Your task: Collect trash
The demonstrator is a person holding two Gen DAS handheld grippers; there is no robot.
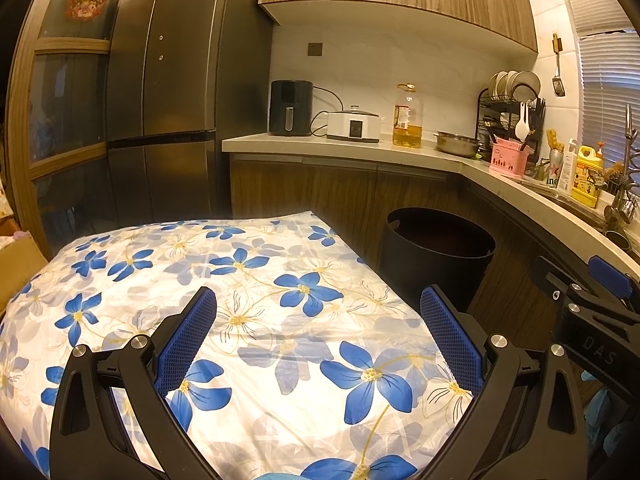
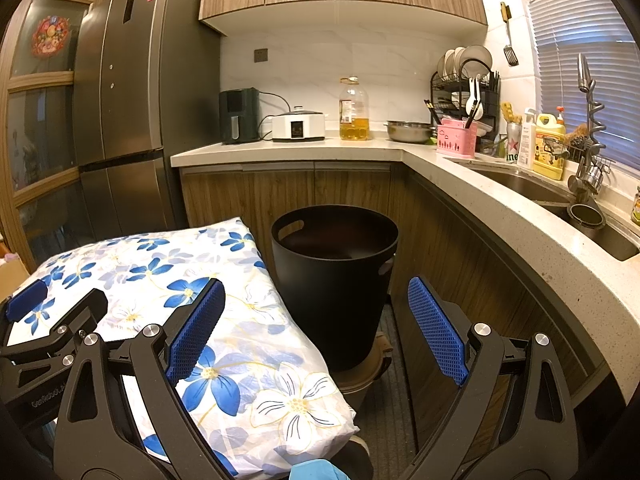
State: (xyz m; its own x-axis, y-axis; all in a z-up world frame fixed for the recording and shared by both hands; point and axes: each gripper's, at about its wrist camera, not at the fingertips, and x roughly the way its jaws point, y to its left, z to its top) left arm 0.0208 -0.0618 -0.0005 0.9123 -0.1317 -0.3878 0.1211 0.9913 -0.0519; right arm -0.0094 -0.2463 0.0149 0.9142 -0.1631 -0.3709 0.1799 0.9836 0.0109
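We held both grippers spread wide, the left gripper (image 1: 318, 300) above the floral tablecloth (image 1: 248, 280); only the right gripper (image 2: 316, 292) view showed the black bin's (image 2: 334, 280) base and the sink (image 2: 560, 200).

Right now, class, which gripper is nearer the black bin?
Right. The right gripper faces the black bin directly; the left gripper hovers over the floral tablecloth, bin off to its right.

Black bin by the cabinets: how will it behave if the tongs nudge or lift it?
The black bin looks thin-walled and holds little that shows, so probably light. It is tall, narrows downward and seems perched on a small stand, so a high push may tip it. The handle cutout offers grip.
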